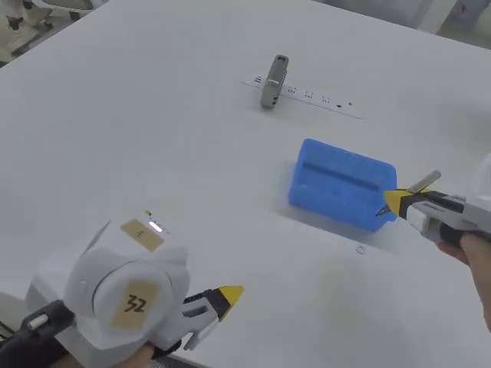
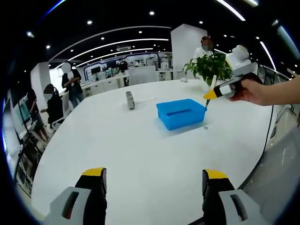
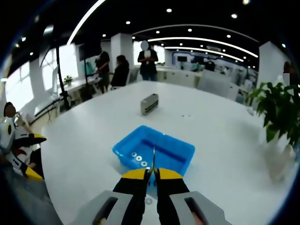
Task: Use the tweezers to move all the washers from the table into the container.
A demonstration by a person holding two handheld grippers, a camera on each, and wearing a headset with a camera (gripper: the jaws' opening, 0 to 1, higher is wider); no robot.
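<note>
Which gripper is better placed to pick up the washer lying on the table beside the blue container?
Right. The right gripper is shut on the tweezers, and it is by the blue container, near the washer on the table. The left gripper is open, holds nothing and is much farther away.

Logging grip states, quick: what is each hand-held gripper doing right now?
Left hand-held gripper: open, holding nothing.
Right hand-held gripper: shut on the tweezers.
</note>
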